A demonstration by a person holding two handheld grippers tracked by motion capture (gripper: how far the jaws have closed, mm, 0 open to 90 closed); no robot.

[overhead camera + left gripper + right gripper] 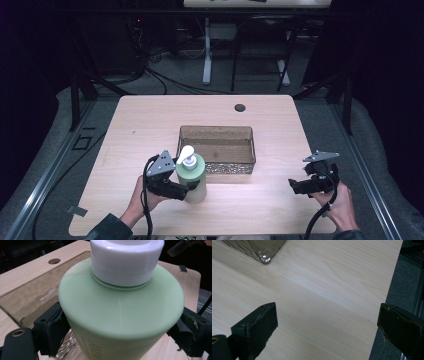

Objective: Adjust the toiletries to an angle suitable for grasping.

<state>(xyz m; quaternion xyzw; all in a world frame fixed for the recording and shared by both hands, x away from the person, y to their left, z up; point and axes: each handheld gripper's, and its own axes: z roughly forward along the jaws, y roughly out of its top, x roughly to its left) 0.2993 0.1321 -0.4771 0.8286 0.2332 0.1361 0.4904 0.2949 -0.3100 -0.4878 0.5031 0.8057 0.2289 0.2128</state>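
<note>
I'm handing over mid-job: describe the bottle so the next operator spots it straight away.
On the wooden table, find the clear rectangular tray at the centre. Just off its near-left corner stands the pale green bottle, gripped by the left tongs. Its white pump top sets it apart.

My left hand-held gripper (192, 186): black body w/ grey three-cornered plate on top, black cable looping off the back. Its jaws are matte black blocks w/ worn, scuffed pads (53, 325) & a brass-coloured screw hole low on the left one. Right hand-held gripper (291, 186): same build, same plate & cable, chipped jaw edges. Dark sleeve (107, 231) on my left arm.
</note>
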